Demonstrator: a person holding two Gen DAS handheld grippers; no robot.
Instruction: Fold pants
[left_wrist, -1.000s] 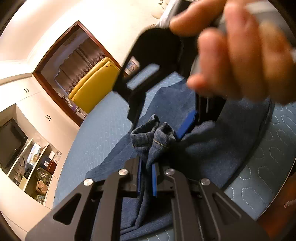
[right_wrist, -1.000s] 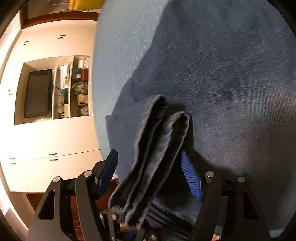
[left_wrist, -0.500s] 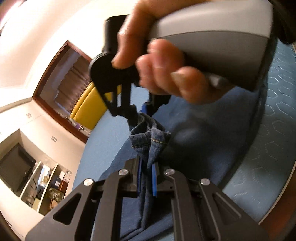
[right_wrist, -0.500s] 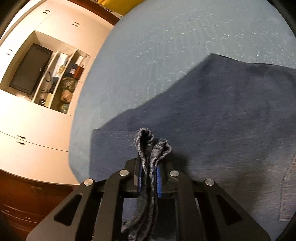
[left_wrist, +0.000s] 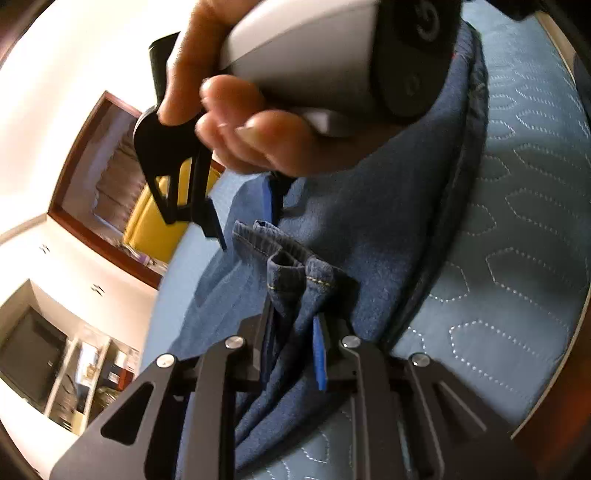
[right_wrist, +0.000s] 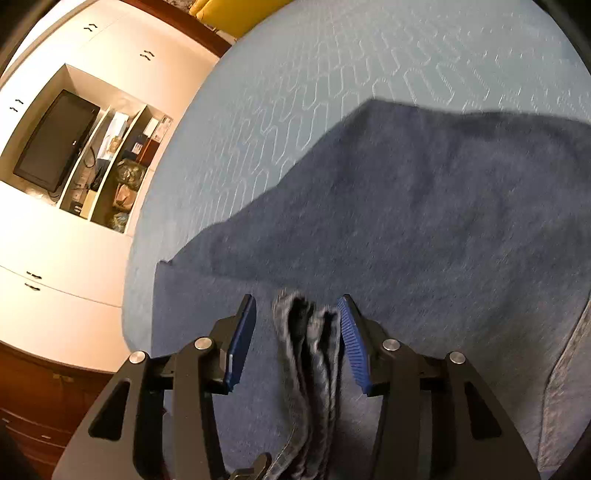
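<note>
Dark blue jeans (left_wrist: 369, 221) lie spread on a light blue quilted bed (left_wrist: 517, 258). My left gripper (left_wrist: 295, 343) has a bunched, stitched hem (left_wrist: 295, 277) between its blue pads; its jaws are opening, but the denim still fills the gap and touches them. A person's hand holds my right gripper (left_wrist: 242, 221) just beyond that hem. In the right wrist view the right gripper (right_wrist: 297, 343) is opening. A folded denim edge (right_wrist: 310, 332) stands between its pads, clear of the left pad (right_wrist: 240, 343). The rest of the jeans (right_wrist: 424, 221) lies flat ahead.
White cabinets with a black TV (right_wrist: 55, 140) and cluttered shelves (right_wrist: 118, 177) stand past the bed's left edge. A brown dresser (right_wrist: 37, 387) sits below them. A yellow chair (left_wrist: 155, 221) is in a doorway. The bed's wooden rim (left_wrist: 554, 424) runs at right.
The right gripper, clamped on the denim fold half a second ago, has spread its jaws. The left jaws stand slightly wider around the hem. The left gripper has sunk toward the bed.
</note>
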